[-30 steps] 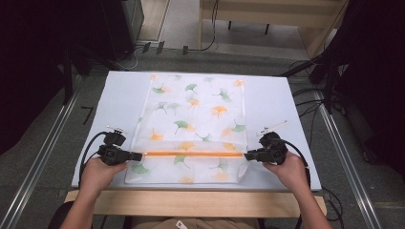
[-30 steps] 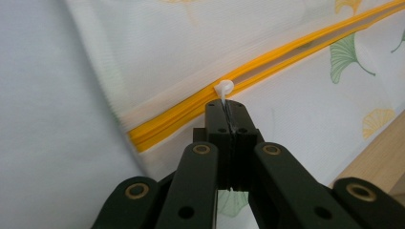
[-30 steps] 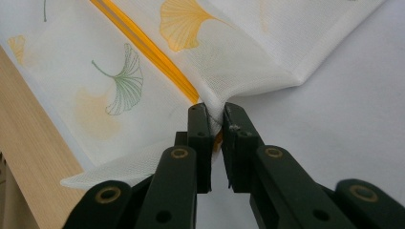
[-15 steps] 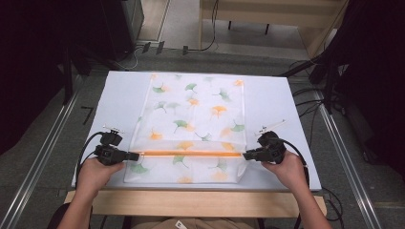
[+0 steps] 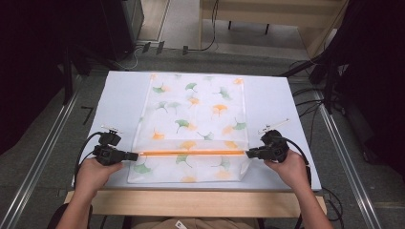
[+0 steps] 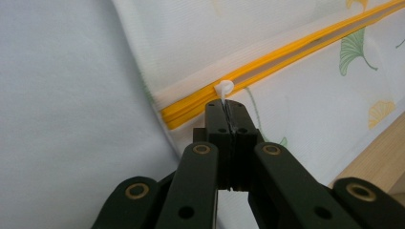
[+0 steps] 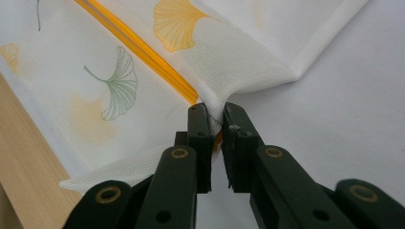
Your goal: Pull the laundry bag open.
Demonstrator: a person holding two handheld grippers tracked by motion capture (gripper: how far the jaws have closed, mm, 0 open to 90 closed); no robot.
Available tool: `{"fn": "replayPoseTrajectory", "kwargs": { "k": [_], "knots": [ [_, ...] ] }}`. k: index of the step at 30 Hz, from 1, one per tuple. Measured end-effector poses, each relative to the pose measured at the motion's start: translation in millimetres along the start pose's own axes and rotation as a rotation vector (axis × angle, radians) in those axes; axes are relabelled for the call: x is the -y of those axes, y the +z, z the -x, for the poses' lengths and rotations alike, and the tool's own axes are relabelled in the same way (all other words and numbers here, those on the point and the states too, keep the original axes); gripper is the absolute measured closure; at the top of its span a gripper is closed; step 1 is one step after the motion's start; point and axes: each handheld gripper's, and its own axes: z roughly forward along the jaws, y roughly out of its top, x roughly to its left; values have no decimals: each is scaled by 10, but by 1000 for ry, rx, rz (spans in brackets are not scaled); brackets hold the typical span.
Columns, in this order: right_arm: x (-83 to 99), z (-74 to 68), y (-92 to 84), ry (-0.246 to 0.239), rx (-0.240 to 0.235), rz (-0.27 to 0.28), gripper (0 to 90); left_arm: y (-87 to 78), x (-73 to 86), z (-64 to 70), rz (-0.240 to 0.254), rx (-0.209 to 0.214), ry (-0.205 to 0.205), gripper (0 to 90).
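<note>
While lying across the centre of the white table [image 5: 119,95], leaf-printed mesh bag [image 5: 193,114] showing no readable writing, left gripper [image 6: 224,106] pinching its white zipper pull [image 6: 223,88] at lower left, right gripper [image 7: 216,114] clamping the bag's edge by the orange zipper [image 5: 191,153] at lower right.

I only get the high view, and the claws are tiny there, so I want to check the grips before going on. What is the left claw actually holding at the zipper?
Observer: The left claw is shut on the white zipper pull, at the end of the orange zipper.
Operator: And the right one, is it on the zipper too?
Observer: The right claw pinches the mesh bag's fabric edge right where the zipper ends; the cloth puckers up into its jaws.
Operator: Is the zipper open or closed?
Observer: In the left gripper view, the orange tapes look parted beyond the pull, with pale mesh showing between them.
</note>
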Motion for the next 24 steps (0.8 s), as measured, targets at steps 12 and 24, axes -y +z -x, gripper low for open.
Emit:
{"fn": "replayPoseTrajectory", "kwargs": {
  "k": [12, 24],
  "knots": [
    [4, 3, -2, 10, 5, -5, 848, -57, 26, -29, 4, -95, 9, 900],
    [-1, -12, 8, 5, 4, -6, 844, -64, 23, -27, 23, -60, 16, 900]
  ]
}}
